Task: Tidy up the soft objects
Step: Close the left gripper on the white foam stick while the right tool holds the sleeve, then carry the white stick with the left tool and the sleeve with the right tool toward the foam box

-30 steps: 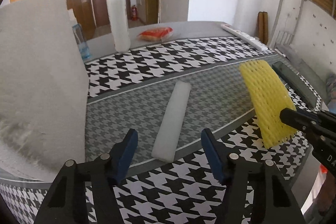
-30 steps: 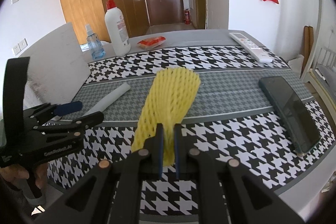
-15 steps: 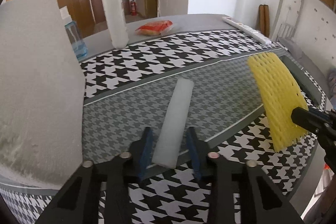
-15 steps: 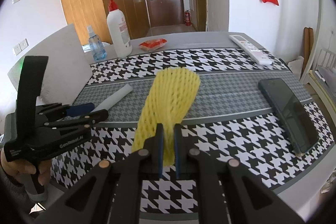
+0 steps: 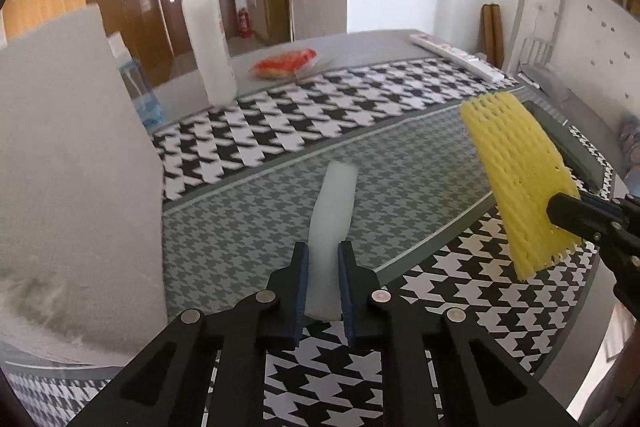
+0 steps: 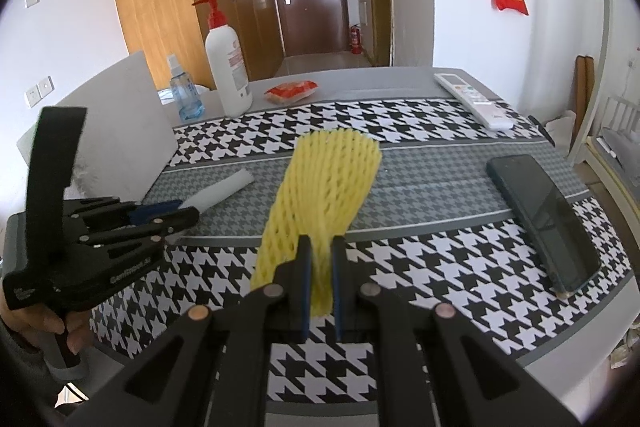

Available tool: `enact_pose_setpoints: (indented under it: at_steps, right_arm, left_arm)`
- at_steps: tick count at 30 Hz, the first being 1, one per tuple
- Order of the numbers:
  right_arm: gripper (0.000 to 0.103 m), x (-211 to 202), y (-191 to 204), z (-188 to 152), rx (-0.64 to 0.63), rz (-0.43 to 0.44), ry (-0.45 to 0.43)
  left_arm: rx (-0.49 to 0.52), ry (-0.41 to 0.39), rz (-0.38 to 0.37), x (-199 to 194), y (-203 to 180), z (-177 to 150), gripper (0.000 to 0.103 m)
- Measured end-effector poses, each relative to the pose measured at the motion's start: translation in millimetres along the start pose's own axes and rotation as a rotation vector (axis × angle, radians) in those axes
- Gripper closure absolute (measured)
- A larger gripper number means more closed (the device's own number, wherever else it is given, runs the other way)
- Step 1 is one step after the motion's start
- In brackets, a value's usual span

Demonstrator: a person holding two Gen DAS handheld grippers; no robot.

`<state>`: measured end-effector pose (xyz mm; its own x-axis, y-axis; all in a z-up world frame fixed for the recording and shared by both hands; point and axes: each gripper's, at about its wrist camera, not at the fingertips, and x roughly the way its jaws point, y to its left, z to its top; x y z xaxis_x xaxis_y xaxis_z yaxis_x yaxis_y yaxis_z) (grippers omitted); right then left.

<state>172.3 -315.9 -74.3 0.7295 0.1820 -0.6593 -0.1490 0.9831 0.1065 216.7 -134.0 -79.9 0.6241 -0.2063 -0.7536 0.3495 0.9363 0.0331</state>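
Here the left tool [image 5: 322, 287] is seen with its jaws just drawn in around the near end of a white foam strip [image 5: 334, 211], and the blue pads appear pressed against both of its sides, though blur in the left wrist view makes the contact a little hard to judge. The strip is laid lengthwise on the grey band of the houndstooth-patterned tabletop [image 5: 248, 227], its far end pointing away from the tool. In the right wrist view the same strip [image 6: 224, 189] is seen running from the left tool [image 6: 176, 211], whose handle is held by a hand [image 6: 38, 323] at the lower left edge.

The right tool [image 6: 319, 269] is clenched on the lower end of a yellow foam net [image 6: 324, 195], which is raised off the tabletop [image 6: 440, 267] and fans out wider toward its far end. From the left wrist view the net [image 5: 516, 183] is seen held up at the right, well apart from the strip.

A large white foam board [image 5: 72, 167] is stood at the left side of the tabletop. Further back, a white pump bottle [image 6: 228, 75], a small spray bottle [image 6: 184, 95], a red packet [image 6: 291, 90] and a remote control [image 6: 472, 99] are placed, and a dark phone [image 6: 540, 215] is laid flat at the right.
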Motion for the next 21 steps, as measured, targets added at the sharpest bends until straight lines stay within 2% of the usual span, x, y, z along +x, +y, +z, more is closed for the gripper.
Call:
enact_pose_setpoints:
  at_steps: [11,21]
  right_arm:
    - [0.092,-6.6,9.6,4.8,-0.014,0.003,-0.018]
    - [0.092,-12.2,21.0,9.5,-0.034,0.02,-0.046]
  left_arm:
    - [0.018,-0.122,0.014,-40.6,2.3,-0.9,0.087]
    - [-0.014,-0.17,0.017,-63.4,9.9,-5.8,0.087]
